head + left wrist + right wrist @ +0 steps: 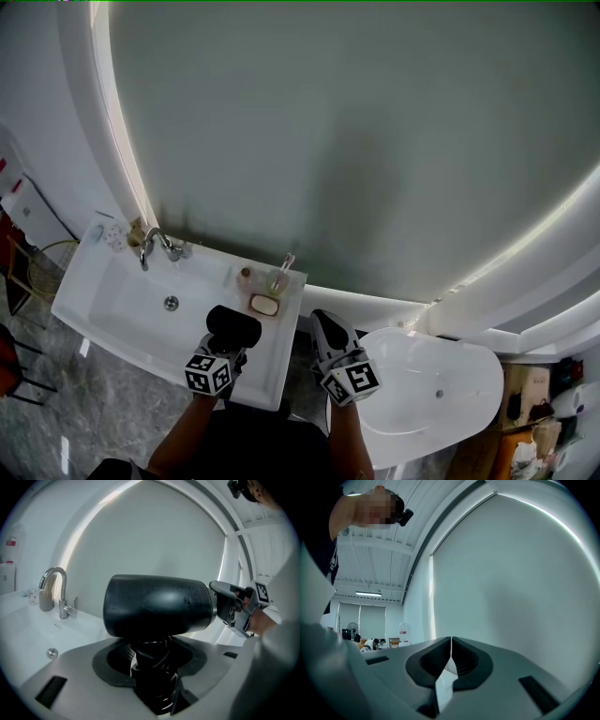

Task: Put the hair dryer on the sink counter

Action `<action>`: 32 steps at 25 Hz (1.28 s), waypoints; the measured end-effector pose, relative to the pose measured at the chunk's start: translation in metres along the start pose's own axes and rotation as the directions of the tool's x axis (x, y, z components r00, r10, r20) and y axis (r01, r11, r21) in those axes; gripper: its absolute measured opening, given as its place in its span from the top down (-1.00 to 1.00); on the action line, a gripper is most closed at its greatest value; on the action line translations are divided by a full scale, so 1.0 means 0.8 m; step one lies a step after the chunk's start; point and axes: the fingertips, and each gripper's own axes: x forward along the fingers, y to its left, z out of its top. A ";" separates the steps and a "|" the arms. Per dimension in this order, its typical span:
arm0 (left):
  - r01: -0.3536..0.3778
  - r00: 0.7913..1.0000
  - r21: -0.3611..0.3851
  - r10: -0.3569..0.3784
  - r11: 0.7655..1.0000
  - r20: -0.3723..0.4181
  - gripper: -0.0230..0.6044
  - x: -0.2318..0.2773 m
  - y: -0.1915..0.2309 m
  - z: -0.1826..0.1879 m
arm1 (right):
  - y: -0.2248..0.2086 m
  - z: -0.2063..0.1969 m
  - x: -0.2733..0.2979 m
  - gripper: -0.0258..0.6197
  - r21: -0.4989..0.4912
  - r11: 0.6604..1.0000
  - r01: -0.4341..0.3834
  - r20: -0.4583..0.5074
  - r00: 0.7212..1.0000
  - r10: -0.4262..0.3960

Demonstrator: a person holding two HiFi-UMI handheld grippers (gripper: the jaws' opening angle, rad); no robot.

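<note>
The left gripper [223, 356] is clamped on the handle of the black hair dryer [157, 604], with the dryer's cord looped round the handle between the jaws. The dryer's barrel lies crosswise above the jaws, one end toward 9 o'clock and the other toward 3 o'clock in the left gripper view. In the head view the dryer is over the near right part of the sink counter [281, 361], but I cannot tell whether it touches the surface.

A bar of soap [264, 305] lies just beyond the dryer, at about 1 o'clock from it. A small pale bottle [281, 275] stands behind the soap. The basin [112, 305] lies at 9 o'clock from the dryer, and the tap [155, 246] stands at 10 o'clock, on the back edge.

The right gripper [333, 342] is at 3 o'clock from the dryer, just off the counter's right edge. Its jaws are closed together with nothing between them. A white tub [441, 394] sits at 4 o'clock from it. A large round mirror [356, 141] with a lit rim fills the wall at 12 o'clock.
</note>
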 end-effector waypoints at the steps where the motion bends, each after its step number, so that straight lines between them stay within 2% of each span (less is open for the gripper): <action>1: -0.009 1.000 -0.011 0.009 1.000 -0.021 0.22 0.005 0.005 -0.009 | -0.001 -0.002 0.000 0.83 0.002 1.000 0.002 -0.003 1.000 -0.002; 8: -0.072 0.981 -0.058 0.061 0.996 -0.182 0.22 0.031 0.030 -0.074 | -0.002 -0.005 -0.003 0.83 0.014 1.000 0.010 -0.002 1.000 -0.010; 15: -0.132 0.931 -0.082 0.095 0.988 -0.354 0.22 0.059 0.046 -0.128 | -0.004 -0.009 -0.009 0.83 0.020 1.000 0.019 -0.010 1.000 -0.019; 18: -0.161 0.891 -0.061 0.119 0.985 -0.437 0.22 0.072 0.053 -0.151 | -0.008 -0.007 -0.012 0.83 0.040 0.999 0.023 -0.005 1.000 -0.023; 22: -0.192 0.825 -0.050 0.134 0.980 -0.550 0.22 0.093 0.064 -0.181 | -0.010 -0.004 -0.013 0.83 0.045 0.999 0.028 0.001 1.000 -0.028; 26: -0.208 0.773 -0.012 0.157 0.978 -0.615 0.22 0.105 0.067 -0.201 | -0.014 -0.006 -0.016 0.83 0.053 0.998 0.031 0.001 1.000 -0.031; 32: -0.254 0.682 0.018 0.192 0.967 -0.706 0.22 0.116 0.082 -0.231 | -0.020 -0.010 -0.018 0.83 0.084 0.996 0.035 0.001 0.999 -0.035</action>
